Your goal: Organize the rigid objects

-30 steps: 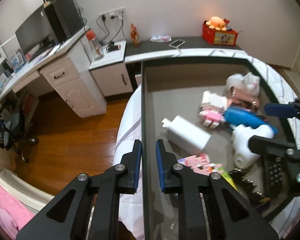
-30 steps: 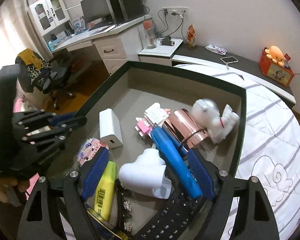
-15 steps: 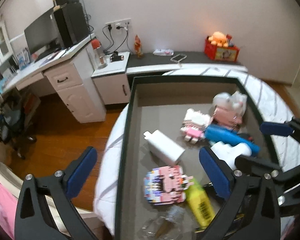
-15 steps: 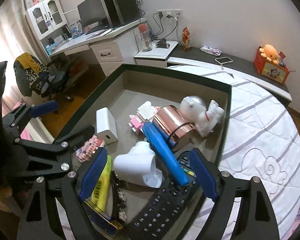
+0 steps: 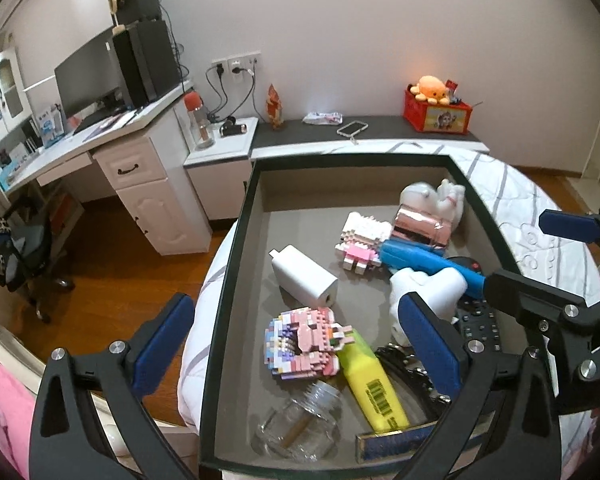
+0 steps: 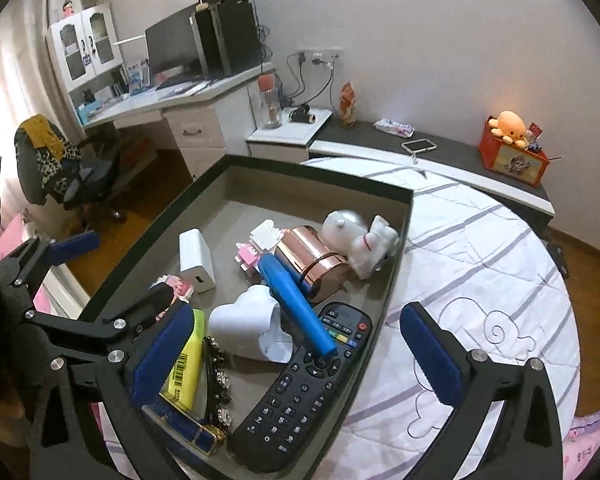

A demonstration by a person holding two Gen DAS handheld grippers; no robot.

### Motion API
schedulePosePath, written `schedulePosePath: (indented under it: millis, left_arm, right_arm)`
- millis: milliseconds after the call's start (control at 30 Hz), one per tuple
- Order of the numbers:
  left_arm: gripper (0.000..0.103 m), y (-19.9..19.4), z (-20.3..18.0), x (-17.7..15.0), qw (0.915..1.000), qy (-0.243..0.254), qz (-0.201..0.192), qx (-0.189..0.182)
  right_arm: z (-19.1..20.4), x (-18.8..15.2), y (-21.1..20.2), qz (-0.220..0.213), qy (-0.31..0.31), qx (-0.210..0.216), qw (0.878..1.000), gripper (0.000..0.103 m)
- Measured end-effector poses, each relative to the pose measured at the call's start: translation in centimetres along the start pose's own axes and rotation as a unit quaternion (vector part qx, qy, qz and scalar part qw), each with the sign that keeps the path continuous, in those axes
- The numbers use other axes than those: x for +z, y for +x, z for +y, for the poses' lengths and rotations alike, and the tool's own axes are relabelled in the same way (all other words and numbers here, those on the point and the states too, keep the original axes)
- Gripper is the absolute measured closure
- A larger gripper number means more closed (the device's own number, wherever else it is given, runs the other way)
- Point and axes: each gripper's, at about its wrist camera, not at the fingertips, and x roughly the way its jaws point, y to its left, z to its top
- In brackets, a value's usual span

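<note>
A: Hovering over the tray point(image 5: 236, 248) on the bed point(image 6: 480, 264), left gripper point(image 5: 300, 344) wide open, empty.

B: Right gripper point(image 6: 296, 356) opening too, gripping nothing. Remote point(image 6: 304, 392) near right in tray, charger point(image 5: 304, 276) left of middle.

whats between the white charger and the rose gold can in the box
A white and pink brick figure lies between the charger and the can, plainest in the right wrist view.

glossy copper cup point(image 6: 314, 258) (mirror-like), clear glass jar point(image 5: 300, 424)
</note>
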Motion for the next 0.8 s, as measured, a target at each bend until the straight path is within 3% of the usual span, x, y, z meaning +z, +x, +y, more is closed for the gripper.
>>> schedulePosePath:
  millis: [300,533,800]
  left_arm:
    - [0.000,-5.5,-0.8,-1.0,0.9984,-0.008,-0.056,-0.004]
    - [0.000,-10.1,-2.3,-2.1,0.9947,-0.009,-0.102,-0.006]
    - [0.000,-14.2,-3.3,-3.5,0.9915,-0.012,-0.129,-0.009]
  right_arm:
    - [0.6,-2.2,-5.3,-0.062,-0.007,-0.050,0.997,0.000]
    - [1.0,-4.0,-10.6,-0.116,0.003,-0.060,0.991,0.000]
    - [1.5,-6.4,-14.8,-0.159,-0.002,-0.097,0.982,0.000]
